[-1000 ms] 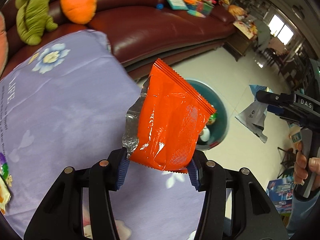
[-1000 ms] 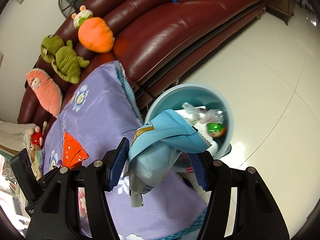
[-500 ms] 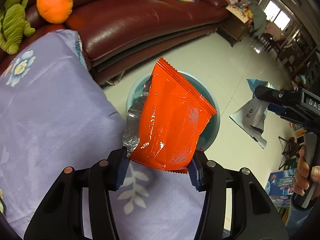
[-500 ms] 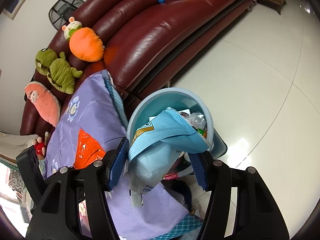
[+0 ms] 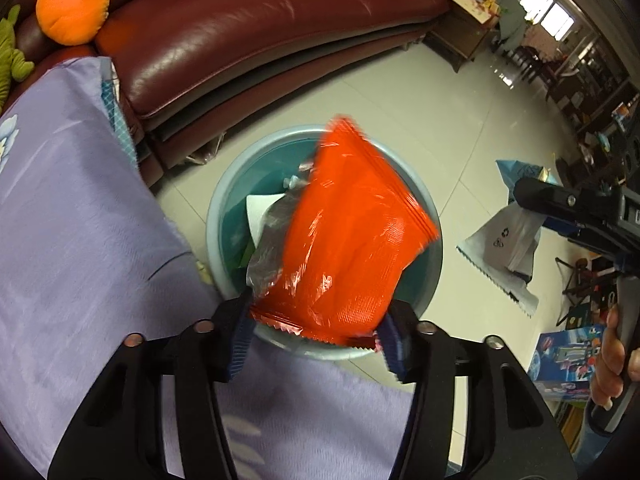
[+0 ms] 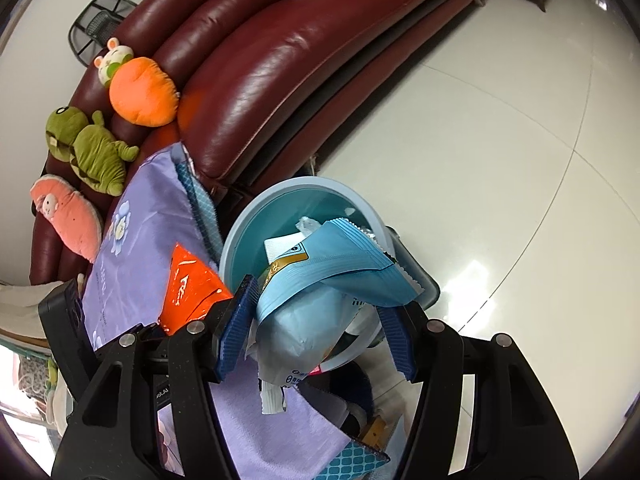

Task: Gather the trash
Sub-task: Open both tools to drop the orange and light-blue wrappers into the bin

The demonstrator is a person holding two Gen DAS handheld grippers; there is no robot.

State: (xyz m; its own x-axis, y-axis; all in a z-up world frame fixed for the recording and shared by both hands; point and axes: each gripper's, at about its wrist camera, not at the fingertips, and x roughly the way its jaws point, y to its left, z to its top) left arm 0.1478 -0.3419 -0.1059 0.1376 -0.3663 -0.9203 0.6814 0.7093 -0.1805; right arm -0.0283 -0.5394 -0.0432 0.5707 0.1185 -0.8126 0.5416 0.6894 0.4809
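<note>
My left gripper [image 5: 316,340] is shut on an orange snack bag [image 5: 344,248] and holds it over the round light-blue trash bin [image 5: 224,208], which has wrappers and white paper inside. The orange bag is motion-blurred. My right gripper [image 6: 316,332] is shut on a light-blue snack bag [image 6: 332,280] held just above the bin's near rim [image 6: 256,212]. The orange bag [image 6: 188,284] and the left gripper's body show at the left of the right wrist view. The right gripper's body [image 5: 576,208] with its blue-silver bag shows at the right of the left wrist view.
A purple flowered cloth [image 5: 68,216] covers the table beside the bin. A dark red leather sofa [image 5: 240,28] stands behind, with plush toys [image 6: 140,92] on it. White tiled floor [image 6: 500,120] lies to the right. Boxes [image 5: 564,360] stand on the floor at the far right.
Both grippers have moved toward the bin with their bags. The orange bag has come from above the cloth to over the bin's opening. The blue bag has come lower over the bin's rim.
</note>
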